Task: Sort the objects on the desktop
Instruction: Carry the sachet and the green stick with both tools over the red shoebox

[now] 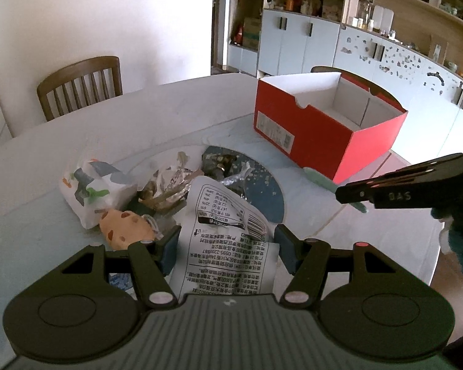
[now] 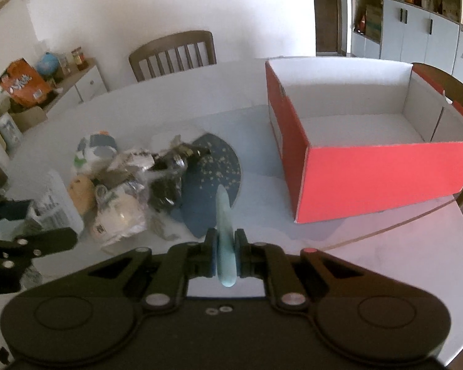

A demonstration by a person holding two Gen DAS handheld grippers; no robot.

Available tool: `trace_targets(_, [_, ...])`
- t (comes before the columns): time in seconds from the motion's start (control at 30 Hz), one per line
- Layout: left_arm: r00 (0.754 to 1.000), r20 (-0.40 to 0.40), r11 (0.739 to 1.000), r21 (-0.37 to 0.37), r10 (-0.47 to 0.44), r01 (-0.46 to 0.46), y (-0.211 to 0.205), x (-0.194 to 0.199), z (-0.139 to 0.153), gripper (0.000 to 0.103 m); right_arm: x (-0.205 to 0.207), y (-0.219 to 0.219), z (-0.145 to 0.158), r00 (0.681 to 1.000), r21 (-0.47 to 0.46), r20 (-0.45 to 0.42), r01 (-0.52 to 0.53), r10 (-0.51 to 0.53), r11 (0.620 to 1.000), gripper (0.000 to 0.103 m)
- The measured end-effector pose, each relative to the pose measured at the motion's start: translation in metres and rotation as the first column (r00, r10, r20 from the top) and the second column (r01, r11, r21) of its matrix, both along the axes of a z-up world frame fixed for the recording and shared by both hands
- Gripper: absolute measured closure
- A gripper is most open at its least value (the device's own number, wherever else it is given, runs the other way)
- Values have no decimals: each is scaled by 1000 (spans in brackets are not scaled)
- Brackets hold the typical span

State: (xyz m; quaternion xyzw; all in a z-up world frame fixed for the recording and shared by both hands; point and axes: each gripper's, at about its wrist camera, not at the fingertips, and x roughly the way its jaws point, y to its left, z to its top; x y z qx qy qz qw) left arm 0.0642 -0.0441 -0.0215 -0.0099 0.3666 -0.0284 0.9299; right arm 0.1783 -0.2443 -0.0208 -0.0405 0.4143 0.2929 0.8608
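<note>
My left gripper has its blue pads pressed on both edges of a white printed packet, which stands up between them. The same packet shows at the left of the right wrist view, beside the left gripper. My right gripper is shut on a slim pale green stick that points forward over the table. In the left wrist view the right gripper comes in from the right with the green stick in its tips. An open red box with a white inside stands at the right.
A heap of wrappers and pouches lies beside a round blue mat on the white-clothed table. The red box is behind the mat. A wooden chair stands at the far side, another chair behind the box.
</note>
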Motion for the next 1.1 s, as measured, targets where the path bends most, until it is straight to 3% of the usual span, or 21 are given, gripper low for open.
trace_targets(0.57, [998,41,999,-25,41,-40,-22,27,36,40,33,-14,48,998,86,34,-46,43,995,93])
trace_targets(1.1, [995,58,997,-22,77,-75,-79,92,52,40,98,-55,68,995,131,36,-99,95,986,93])
